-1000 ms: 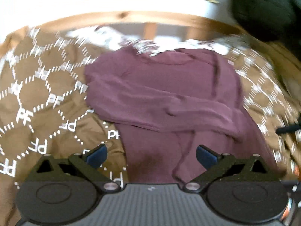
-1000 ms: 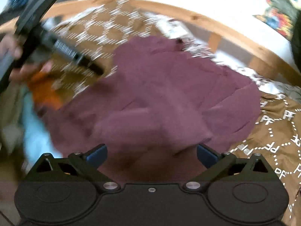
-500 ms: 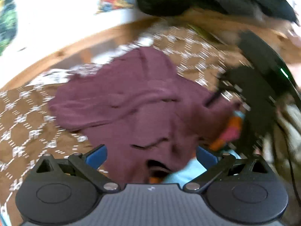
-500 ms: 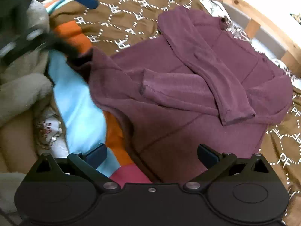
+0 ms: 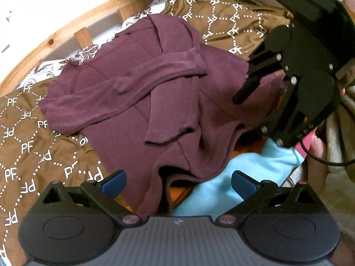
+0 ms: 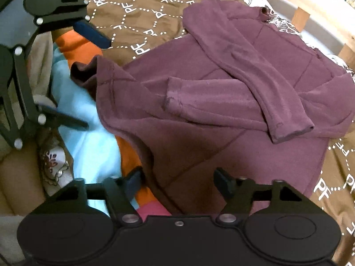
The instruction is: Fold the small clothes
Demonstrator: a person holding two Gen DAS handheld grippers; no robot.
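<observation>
A maroon sweater (image 5: 155, 102) lies flat on the brown bedspread (image 5: 28, 146), both sleeves crossed over its chest. The left gripper (image 5: 177, 182) hovers open over one hem corner, which is rumpled between its blue pads (image 5: 113, 182) without touching them. In the right wrist view the same left gripper (image 6: 95, 84) straddles that raised corner. My right gripper (image 6: 178, 180) sits low over the other end of the hem (image 6: 184, 168); its jaws are closing with the maroon cloth between them, and the pads stand apart from it. In the left wrist view the right gripper (image 5: 255, 113) is at the sweater's right edge.
A light blue cloth (image 6: 88, 141), an orange one (image 6: 73, 42) and a pink one (image 6: 153, 209) lie under and beside the hem. Beige blankets (image 5: 341, 168) pile up beyond them. A wooden bed rail (image 5: 57, 37) and a white patterned sheet (image 5: 48, 68) border the far side.
The left wrist view has rolled and shifted along the hem to its corner. The right gripper has sunk toward the hem, and its jaws now stand much closer together than before.
</observation>
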